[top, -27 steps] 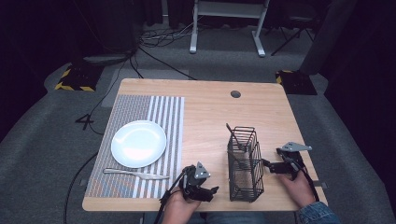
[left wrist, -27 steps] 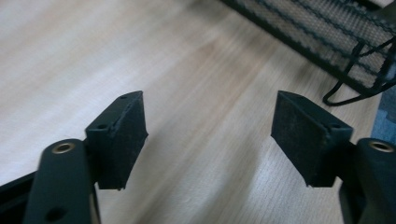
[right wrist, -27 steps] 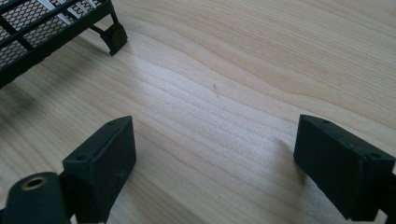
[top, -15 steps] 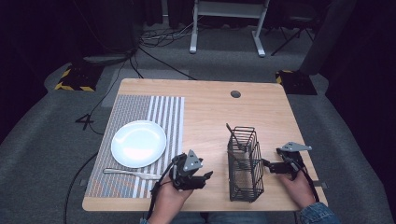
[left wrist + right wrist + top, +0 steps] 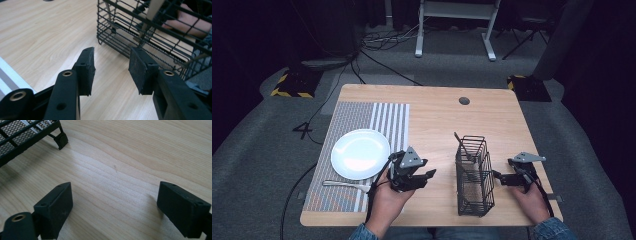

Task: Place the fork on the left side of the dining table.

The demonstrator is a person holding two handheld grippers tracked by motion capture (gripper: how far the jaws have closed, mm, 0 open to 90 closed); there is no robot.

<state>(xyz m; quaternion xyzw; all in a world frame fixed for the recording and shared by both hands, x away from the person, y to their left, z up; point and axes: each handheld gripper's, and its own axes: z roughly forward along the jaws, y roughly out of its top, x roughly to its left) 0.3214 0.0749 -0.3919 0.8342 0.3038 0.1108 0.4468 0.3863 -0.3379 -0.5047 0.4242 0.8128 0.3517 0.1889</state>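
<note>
— Two grippers, both empty, as I read it. My left gripper [image 5: 428, 174] hangs above bare wood with its jaws partly apart and nothing between them; in the left gripper view the pads [image 5: 88, 65] face the basket [image 5: 474, 175].

— Which way does the basket lie from it?

— To its right, near, with a strip of bare table [image 5: 437, 120] between. The basket is a tall black wire cage with a fine mesh floor, and its long axis runs near to far. A dark utensil [image 5: 461, 145] stands slanted in its far end; through the wires I also see a pale flat handle [image 5: 153, 10].

— And your right gripper?

— The right gripper [image 5: 496, 175] sits just beside the basket's right wall, jaws wide apart over the wood grain, holding nothing. A basket foot [image 5: 61, 141] shows at the far left of its view. I judge the right hand the nearer of the two.

— What else is laid out?

— A striped grey mat [image 5: 357, 150] on the left, a round white plate [image 5: 360, 153] on it, glossy, and a metal fork [image 5: 347, 185] lying left to right at the plate's near edge. I think the next reach is rightward and up, over the rim, to the slanted utensil.
</note>
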